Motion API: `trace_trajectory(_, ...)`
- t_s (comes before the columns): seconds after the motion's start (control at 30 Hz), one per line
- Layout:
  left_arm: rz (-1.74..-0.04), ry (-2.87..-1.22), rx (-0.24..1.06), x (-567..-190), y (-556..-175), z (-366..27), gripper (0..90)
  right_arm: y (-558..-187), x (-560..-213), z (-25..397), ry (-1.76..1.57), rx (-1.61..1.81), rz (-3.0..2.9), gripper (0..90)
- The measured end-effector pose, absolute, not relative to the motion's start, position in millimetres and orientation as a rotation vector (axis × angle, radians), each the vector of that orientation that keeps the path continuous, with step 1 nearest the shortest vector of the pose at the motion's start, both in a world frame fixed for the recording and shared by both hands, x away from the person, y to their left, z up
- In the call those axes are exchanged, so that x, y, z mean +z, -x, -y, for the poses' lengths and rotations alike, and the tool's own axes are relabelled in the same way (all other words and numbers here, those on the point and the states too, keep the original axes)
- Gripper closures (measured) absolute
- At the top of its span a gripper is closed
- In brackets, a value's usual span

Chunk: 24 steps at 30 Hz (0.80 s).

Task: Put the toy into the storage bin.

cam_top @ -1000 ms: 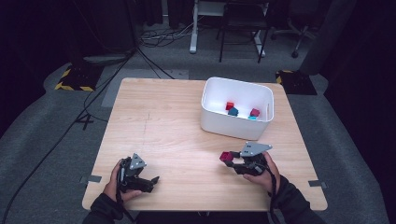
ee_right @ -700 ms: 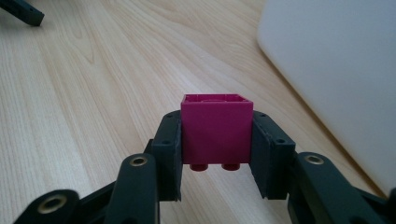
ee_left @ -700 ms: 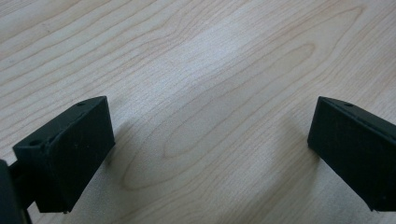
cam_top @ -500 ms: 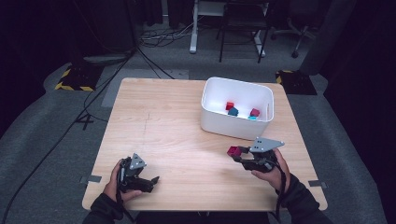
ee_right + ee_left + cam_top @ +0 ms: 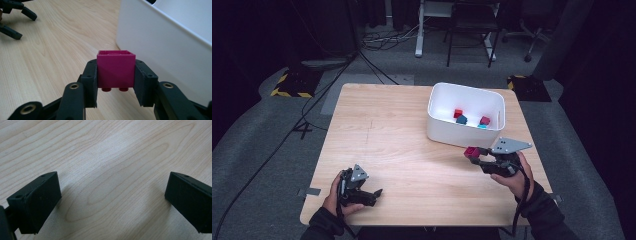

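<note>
Down at the near left corner of the table [image 5: 377,125], the left gripper [image 5: 373,194] rests low over the wood, jaws spread wide with nothing between them, just bare grain in its own view.

Across to the right: the right gripper [image 5: 476,157] has the magenta block [image 5: 115,68] pinched squarely between its pads, one on each flat side, studs pointing down, hollow underside up. It hangs above the table near the right edge, just in front of the white bin [image 5: 439,107], close to its near wall but apart from it.

That block looks like hard moulded plastic: light, stiff, not fragile, but smooth-faced, so a grip on the two opposite flat walls, as here, is the safe one; a corner pinch would likely let it twist out.

Inside the bin lie a few more blocks toward its right half: a red one [image 5: 458,113], a dark blue one [image 5: 461,120], another red one [image 5: 485,120] with a turquoise piece [image 5: 482,126] just beside it. The bin's left half is open floor.
</note>
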<state>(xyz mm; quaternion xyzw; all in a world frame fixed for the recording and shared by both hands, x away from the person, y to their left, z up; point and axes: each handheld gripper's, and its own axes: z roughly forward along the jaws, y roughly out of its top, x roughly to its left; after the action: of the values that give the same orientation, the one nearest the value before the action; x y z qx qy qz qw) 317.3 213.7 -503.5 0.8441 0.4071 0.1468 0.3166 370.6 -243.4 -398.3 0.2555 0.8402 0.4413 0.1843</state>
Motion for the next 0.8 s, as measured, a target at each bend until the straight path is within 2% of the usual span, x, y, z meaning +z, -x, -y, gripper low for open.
trace_trajectory(0.8, -1.073, -2.221, 0.387, -503.6, -317.3, -213.6, 0.6, -382.3, -347.7, 255.9, -0.741, 1.273, -2.260, 59.3)
